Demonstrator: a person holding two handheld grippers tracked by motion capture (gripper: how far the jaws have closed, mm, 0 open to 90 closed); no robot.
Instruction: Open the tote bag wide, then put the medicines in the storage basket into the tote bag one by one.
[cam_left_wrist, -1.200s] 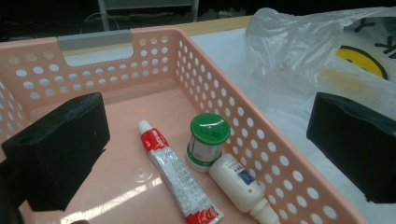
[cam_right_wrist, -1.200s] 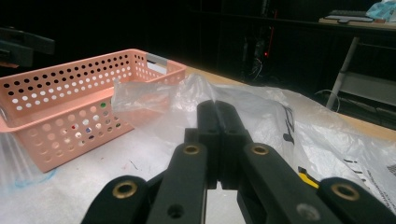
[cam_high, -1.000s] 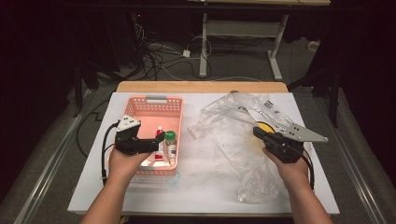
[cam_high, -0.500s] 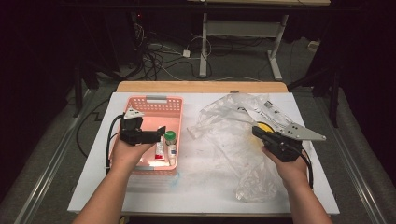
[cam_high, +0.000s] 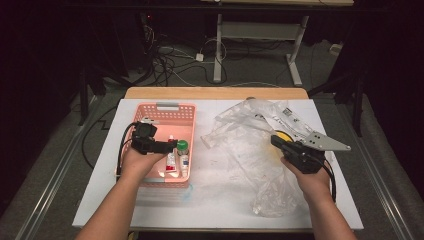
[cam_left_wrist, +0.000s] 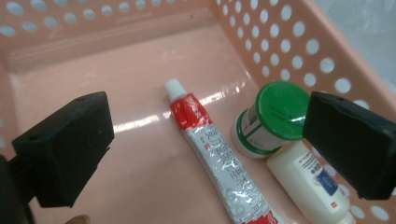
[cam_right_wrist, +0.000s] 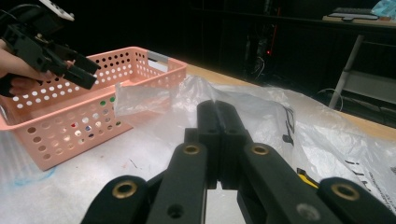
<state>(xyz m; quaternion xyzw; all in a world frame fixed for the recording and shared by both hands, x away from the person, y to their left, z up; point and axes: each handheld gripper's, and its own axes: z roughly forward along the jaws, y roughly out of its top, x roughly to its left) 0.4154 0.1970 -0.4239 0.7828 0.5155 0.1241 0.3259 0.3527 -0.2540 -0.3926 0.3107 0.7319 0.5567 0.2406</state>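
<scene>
My left gripper (cam_high: 172, 145) hangs open inside the pink perforated basket (cam_high: 165, 107). In the left gripper view its jaws (cam_left_wrist: 208, 147) stand wide apart above a red-and-silver tube (cam_left_wrist: 210, 154), a green-capped jar (cam_left_wrist: 271, 116) and a white bottle (cam_left_wrist: 308, 179) lying on the basket floor (cam_left_wrist: 154, 60), touching none of them. My right gripper (cam_high: 275, 140) rests on the crumpled clear plastic bag (cam_high: 245, 135). Its jaws (cam_right_wrist: 217, 112) are pressed together, and I cannot tell whether a fold of the bag is between them.
A yellow thing (cam_high: 284, 135) shows through the bag beside the right gripper. The bag spreads over the right half of the white table (cam_high: 220, 200). The basket (cam_right_wrist: 56, 135) stands at the left with the left gripper (cam_right_wrist: 86, 72) over it. Cables and desk legs lie beyond the far edge.
My left gripper has moved away from the person and sunk lower into the basket, closer to the tube and the jar. The right gripper has stayed in place.
</scene>
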